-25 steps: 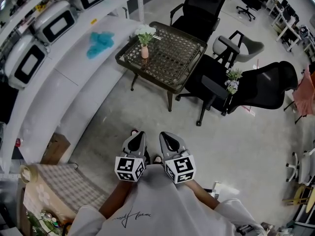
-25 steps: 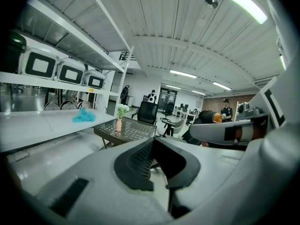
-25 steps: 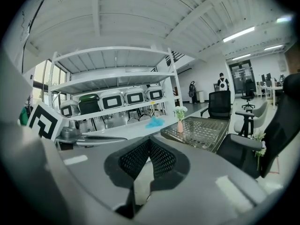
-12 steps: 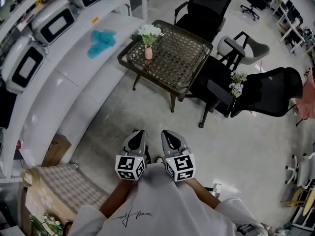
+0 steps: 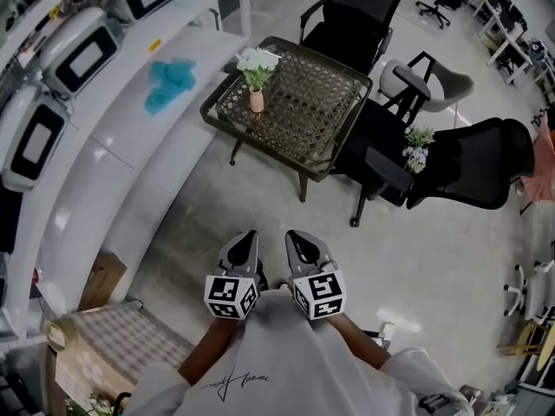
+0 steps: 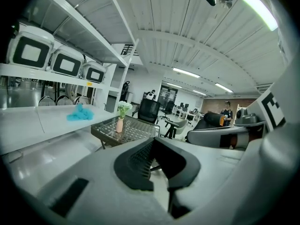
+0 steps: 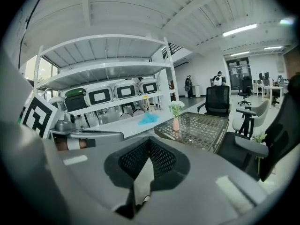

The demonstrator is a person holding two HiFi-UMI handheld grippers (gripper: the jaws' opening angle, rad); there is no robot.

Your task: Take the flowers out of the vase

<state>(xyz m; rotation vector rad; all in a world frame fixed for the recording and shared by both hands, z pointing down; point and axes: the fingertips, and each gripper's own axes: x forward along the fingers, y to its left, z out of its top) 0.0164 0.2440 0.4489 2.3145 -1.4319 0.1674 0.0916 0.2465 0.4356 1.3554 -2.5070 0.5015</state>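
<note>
Across the floor, the white flowers [image 5: 257, 60] stand in their small pink vase [image 5: 257, 101] near the left edge of a woven-top surface [image 5: 316, 102], well apart from the left gripper [image 5: 247, 239] and right gripper [image 5: 296, 239], both at the person's waist with fingers [image 7: 164, 159] together on nothing. Approach seems the step in hand; next, one pair of fingers must part for the stems. Black office chairs [image 5: 351, 11] crowd the far and right sides and a teal cloth [image 5: 166, 83] lies on the white shelf [image 5: 113, 146] alongside, but the near side looks open.
</note>
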